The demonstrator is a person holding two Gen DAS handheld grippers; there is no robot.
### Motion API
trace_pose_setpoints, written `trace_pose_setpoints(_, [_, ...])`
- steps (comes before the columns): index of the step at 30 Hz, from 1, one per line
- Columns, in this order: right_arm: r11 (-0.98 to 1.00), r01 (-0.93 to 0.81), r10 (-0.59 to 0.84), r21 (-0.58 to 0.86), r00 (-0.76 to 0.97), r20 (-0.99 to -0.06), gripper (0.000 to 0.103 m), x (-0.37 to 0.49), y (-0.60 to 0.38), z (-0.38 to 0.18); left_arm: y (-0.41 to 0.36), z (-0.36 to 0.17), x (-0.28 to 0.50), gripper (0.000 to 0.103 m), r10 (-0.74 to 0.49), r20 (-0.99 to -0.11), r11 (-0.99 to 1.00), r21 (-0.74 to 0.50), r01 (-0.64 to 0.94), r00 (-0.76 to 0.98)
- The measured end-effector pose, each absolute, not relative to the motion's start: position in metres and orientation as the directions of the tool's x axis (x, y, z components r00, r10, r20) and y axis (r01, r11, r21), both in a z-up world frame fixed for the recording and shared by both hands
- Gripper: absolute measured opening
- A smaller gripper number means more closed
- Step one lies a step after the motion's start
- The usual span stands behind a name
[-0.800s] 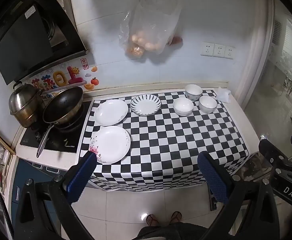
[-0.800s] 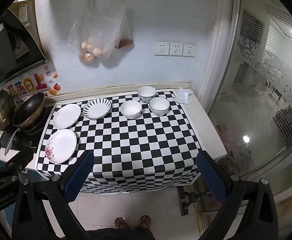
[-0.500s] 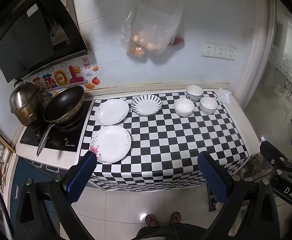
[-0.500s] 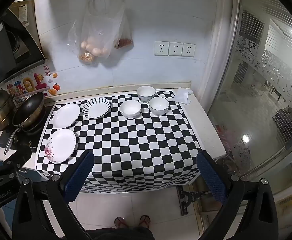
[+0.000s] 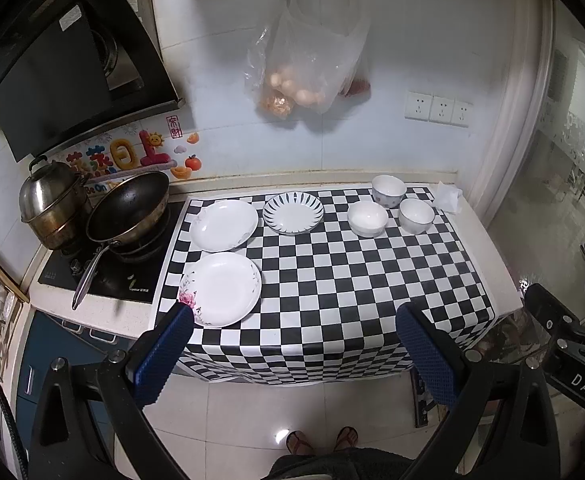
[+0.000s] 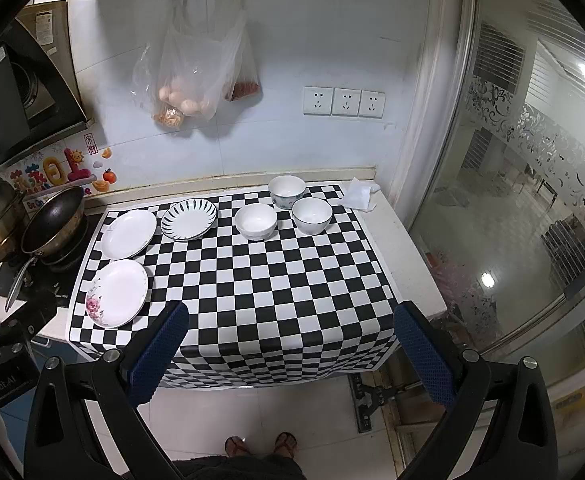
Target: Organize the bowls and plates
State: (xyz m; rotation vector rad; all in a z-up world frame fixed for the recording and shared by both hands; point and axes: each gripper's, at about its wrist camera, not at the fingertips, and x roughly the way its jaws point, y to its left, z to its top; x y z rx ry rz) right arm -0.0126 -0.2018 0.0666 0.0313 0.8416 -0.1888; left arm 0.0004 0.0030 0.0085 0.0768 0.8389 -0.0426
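Currently both grippers, left gripper (image 5: pixel 292 344) and right gripper (image 6: pixel 290 340), jaws wide apart, empty, hovering short of counter (image 6: pixel 388 240). Plates (image 5: pixel 223 288) ahead-left, bowls (image 6: pixel 255 221) far ahead: sorted groups, unstacked; stacking likely next.

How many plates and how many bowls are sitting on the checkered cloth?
Plates: 3, a flowered plate, a plain plate, a striped plate
Bowls: 3, a white bowl, a dark-rimmed bowl, a patterned bowl
Total: 6

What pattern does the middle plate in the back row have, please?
The striped plate is white with dark radial strokes around its rim, clearest in the right wrist view.
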Motion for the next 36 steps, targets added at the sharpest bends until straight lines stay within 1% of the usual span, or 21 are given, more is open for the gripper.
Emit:
trace_pose_setpoints(11, [0.983,0.179,-0.153,-0.045,0.656,-0.739,0.103,-0.013,-0.204,0.070,0.003,0.020,0.003,0.103,-0.002,-0.736,0.998,0.043,0.050,0.677])
trace_pose_setpoints(36, [0.982,0.181,-0.160,-0.049,0.677,-0.718,0.103,-0.023,-0.206,0.083,0.011,0.023,-0.007,0.103,-0.003,-0.719,0.998,0.041,0.047,0.695])
